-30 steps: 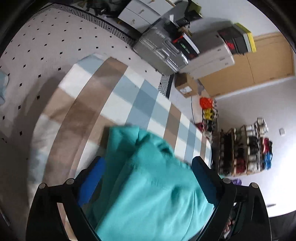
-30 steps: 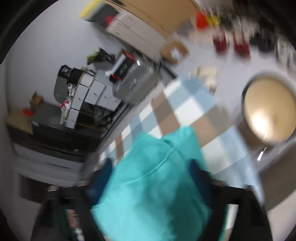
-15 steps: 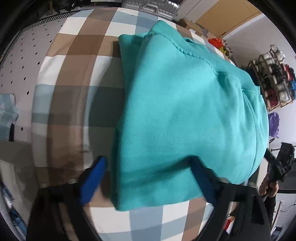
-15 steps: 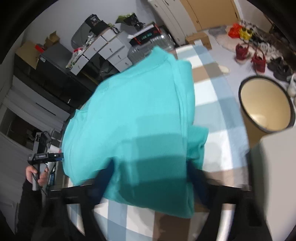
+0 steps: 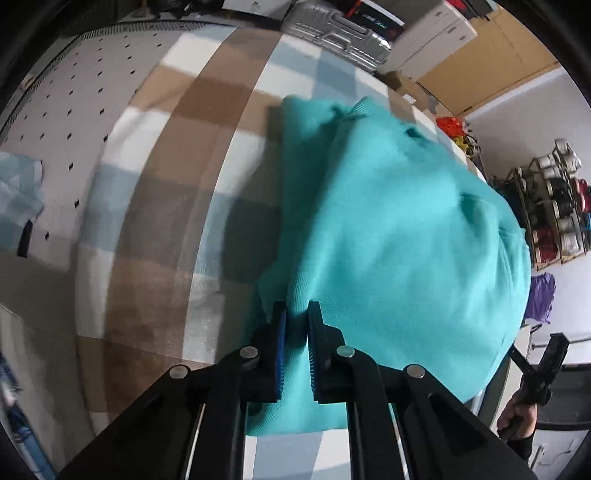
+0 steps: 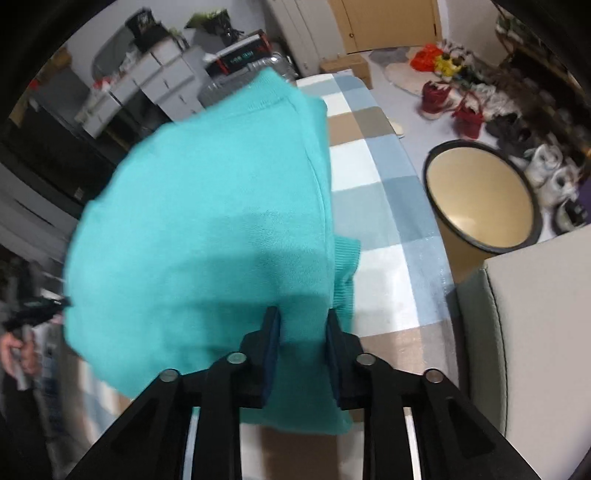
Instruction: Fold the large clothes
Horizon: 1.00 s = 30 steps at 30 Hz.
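In the left wrist view, the left claw (image 5: 296,314) is seen pointing steeply down, its jaws having just been closing, and it is now clenched on a fold of the teal sweatshirt (image 5: 399,236). The cloth is pinched between the two blue pads (image 5: 281,354) at the garment's near edge. The sweatshirt is spread in a folded heap on the table (image 5: 166,192), which is covered with a checked cloth of brown, blue and white squares. A ribbed hem or collar is visible at the far end of the garment. Beyond the table a silver suitcase (image 5: 332,33) is seen, and a shoe rack (image 5: 554,206) stands by the wall at the right. At the lower right a hand (image 5: 517,421) is seen gripping the handle of the other device.

In the right wrist view, the right claw (image 6: 301,326) is likewise seen tilted down, its jaws having just been closing, and sweatshirt (image 6: 207,229) fabric is caught between its pads at the near edge. A thicker bunch of cloth is held here, so the jaws stand further apart than on the left. The garment is shown lying on the checked table (image 6: 376,206), with a ribbed cuff (image 6: 345,258) sticking out at its right side. A round bin (image 6: 480,195) with a dark rim stands on the floor beside the table, and shoes (image 6: 450,103) are scattered beyond it.
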Each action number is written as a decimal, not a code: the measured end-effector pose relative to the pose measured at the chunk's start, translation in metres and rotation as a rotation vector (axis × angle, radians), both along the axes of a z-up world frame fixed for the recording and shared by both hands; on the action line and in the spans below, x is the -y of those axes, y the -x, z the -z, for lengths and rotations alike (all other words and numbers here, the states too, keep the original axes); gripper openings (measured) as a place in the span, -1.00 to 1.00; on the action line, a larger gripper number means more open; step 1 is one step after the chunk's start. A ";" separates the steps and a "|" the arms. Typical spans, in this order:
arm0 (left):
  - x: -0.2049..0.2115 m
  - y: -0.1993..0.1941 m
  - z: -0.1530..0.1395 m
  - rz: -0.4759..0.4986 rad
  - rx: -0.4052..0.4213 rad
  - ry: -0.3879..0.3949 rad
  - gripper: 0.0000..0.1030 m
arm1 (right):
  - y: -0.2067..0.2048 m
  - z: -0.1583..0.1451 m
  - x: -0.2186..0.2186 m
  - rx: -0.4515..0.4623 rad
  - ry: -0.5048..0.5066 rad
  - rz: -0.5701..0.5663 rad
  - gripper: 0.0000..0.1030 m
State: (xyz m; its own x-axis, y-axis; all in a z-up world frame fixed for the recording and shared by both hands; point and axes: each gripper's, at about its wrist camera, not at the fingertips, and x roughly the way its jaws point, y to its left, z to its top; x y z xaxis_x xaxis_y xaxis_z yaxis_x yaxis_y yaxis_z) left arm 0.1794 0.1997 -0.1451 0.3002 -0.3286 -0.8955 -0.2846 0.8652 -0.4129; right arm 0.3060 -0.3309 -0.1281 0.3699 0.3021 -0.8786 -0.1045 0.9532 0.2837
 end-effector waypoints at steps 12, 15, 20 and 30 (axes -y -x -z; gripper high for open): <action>-0.018 0.014 -0.038 -0.039 0.160 0.102 0.67 | 0.002 -0.047 0.042 0.154 -0.306 0.045 0.79; -0.006 -0.008 -0.019 0.027 0.082 0.143 0.67 | -0.027 -0.032 0.032 0.081 -0.301 0.044 0.79; 0.016 -0.036 -0.007 0.104 0.052 -0.015 0.67 | -0.067 -0.001 -0.002 -0.014 -0.175 -0.056 0.79; 0.048 -0.042 0.008 0.217 -0.047 -0.103 0.20 | -0.066 0.022 -0.014 -0.077 -0.243 -0.110 0.37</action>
